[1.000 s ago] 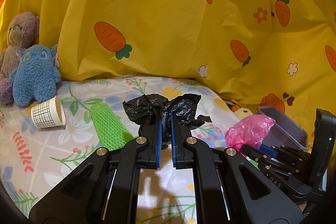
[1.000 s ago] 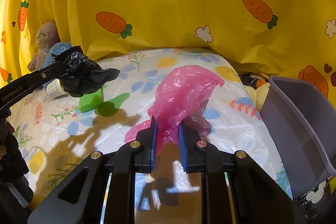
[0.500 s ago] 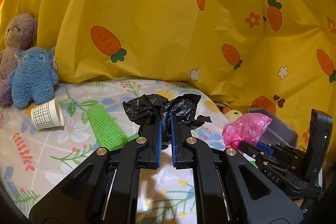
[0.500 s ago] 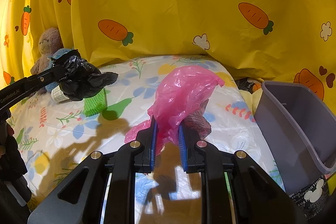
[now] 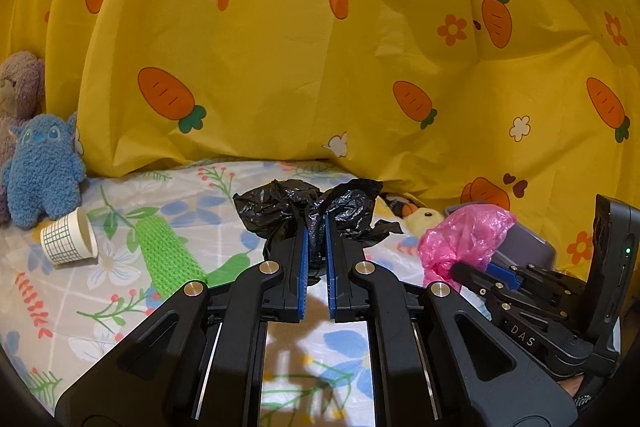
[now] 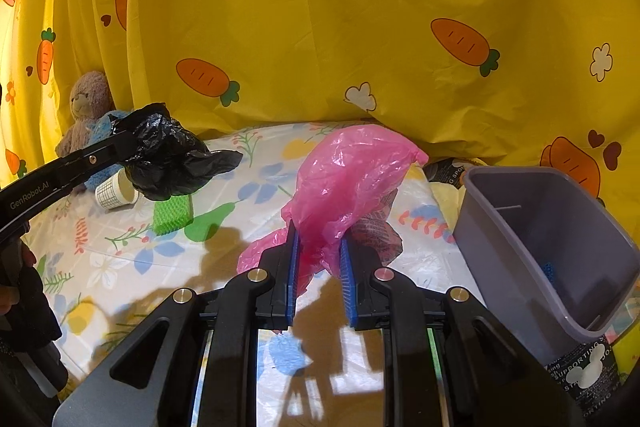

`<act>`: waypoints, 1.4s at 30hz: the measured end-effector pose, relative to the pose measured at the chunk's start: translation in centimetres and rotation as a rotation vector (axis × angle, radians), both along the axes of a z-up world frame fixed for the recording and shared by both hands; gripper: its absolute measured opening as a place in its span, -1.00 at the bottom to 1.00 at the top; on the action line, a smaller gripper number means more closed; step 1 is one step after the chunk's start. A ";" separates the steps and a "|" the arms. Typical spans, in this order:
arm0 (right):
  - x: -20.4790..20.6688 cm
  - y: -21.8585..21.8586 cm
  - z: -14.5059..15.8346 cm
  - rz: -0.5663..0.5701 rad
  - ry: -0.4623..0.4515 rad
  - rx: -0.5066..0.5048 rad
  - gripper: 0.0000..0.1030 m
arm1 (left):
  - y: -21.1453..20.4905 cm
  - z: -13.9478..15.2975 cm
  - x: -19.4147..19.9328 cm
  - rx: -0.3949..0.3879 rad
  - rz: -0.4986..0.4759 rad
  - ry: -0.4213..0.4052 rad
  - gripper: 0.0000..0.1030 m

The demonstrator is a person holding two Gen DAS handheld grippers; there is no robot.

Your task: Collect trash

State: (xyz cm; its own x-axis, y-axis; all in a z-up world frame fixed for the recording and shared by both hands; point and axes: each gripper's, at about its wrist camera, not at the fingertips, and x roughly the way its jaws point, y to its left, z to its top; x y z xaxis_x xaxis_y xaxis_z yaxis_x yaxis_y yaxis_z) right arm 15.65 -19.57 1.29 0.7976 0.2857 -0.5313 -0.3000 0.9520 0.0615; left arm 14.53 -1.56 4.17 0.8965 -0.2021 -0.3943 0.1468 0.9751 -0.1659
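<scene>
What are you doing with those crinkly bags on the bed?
A person is picking up trash with a grabber in each hand. The left tool is pinched shut on a crumpled black bag, and the right tool is pinched on a pink bag. Both bags are lifted off the flowery sheet. A grey bin waits on the right. A paper cup lies tipped over by the blue plush toy.

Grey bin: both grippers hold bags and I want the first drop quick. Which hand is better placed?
Right, probably. The right gripper, shut on the pink bag, has the grey bin beside it; the left gripper with the black bag sits farther off.
</scene>
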 end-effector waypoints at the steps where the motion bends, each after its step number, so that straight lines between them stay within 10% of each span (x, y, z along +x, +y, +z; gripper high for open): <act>1: -0.1 -0.5 0.3 -0.009 -0.006 -0.001 -0.62 | -0.8 0.2 0.1 0.005 -0.010 -0.003 -0.87; 22: 0.2 -16.3 2.6 -0.415 -0.065 -0.023 -0.62 | -19.2 0.3 5.6 -0.028 -0.372 0.041 -0.87; 42: 1.2 -18.0 1.3 -0.446 -0.038 -0.034 -0.61 | -23.3 -2.0 7.9 -0.017 -0.432 0.105 -0.87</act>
